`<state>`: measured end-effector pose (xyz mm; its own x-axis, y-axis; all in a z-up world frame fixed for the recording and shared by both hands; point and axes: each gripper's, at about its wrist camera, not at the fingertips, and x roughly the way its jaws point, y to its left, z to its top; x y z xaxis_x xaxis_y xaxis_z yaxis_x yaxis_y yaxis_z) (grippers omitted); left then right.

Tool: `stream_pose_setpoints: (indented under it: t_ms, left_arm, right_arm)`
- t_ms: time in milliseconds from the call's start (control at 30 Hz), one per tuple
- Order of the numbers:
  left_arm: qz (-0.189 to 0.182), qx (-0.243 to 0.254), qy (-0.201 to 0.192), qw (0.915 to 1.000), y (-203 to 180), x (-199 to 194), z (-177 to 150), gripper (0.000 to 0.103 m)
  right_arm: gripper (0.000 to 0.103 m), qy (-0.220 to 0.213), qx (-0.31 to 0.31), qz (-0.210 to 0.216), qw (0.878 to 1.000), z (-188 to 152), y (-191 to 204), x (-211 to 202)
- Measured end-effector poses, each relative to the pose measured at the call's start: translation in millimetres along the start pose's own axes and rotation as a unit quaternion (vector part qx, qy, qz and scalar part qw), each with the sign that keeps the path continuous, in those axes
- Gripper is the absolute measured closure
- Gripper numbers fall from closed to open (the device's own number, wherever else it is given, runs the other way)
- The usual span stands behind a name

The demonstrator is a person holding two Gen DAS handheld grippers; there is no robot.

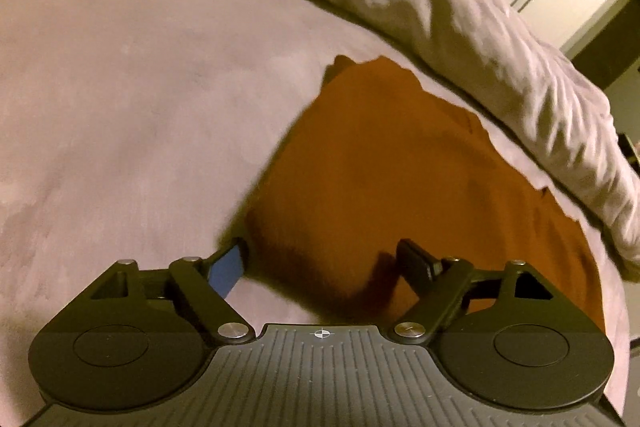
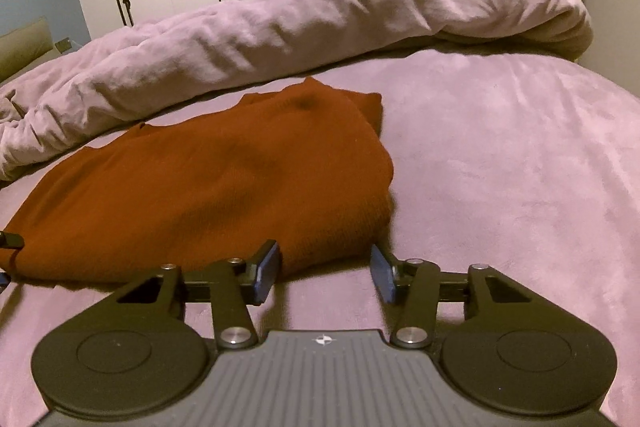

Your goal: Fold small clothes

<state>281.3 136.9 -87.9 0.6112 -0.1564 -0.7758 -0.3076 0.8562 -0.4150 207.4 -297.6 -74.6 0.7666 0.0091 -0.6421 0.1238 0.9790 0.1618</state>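
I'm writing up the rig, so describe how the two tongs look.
Both tongs, left and right, look alike: black linkage arms with silver pivot screws, two round black discs, a grey ribbed body bearing a small white crosshair mark, and blue pads. No cables, hands or sleeves show.

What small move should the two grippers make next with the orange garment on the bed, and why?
Probably close both grippers on the near edge of the rust-orange garment. It lies partly folded on the mauve bed cover, and each gripper sits at that edge with jaws apart: the left gripper at one corner, the right gripper at the other. Neither seems to pinch cloth yet, so gripping comes before lifting.
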Motion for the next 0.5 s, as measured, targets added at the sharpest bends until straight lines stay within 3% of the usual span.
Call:
stream_pose_setpoints:
  t_ms: [133,200,300,400,500]
  left_arm:
    - [0.002,-0.009,-0.003,1.0000,3,1,4,0.030]
    - [-0.004,-0.009,-0.001,0.9999,4,0,4,0.038]
    - [-0.013,-0.009,-0.002,0.9999,8,-2,3,0.041]
    - [-0.020,-0.008,-0.005,0.9998,10,0,3,0.042]
    - [-0.034,-0.015,-0.007,0.9993,10,4,6,0.033]
  right_arm:
    - [0.057,-0.015,-0.024,-0.016,0.999,6,16,2]
    - [0.057,-0.022,-0.044,-0.053,0.997,8,26,1]
    - [0.057,-0.032,-0.040,-0.099,0.994,12,31,0]
    - [0.057,-0.052,-0.050,-0.074,0.995,14,38,-4]
    - [0.057,-0.057,-0.086,-0.022,0.994,13,57,-3]
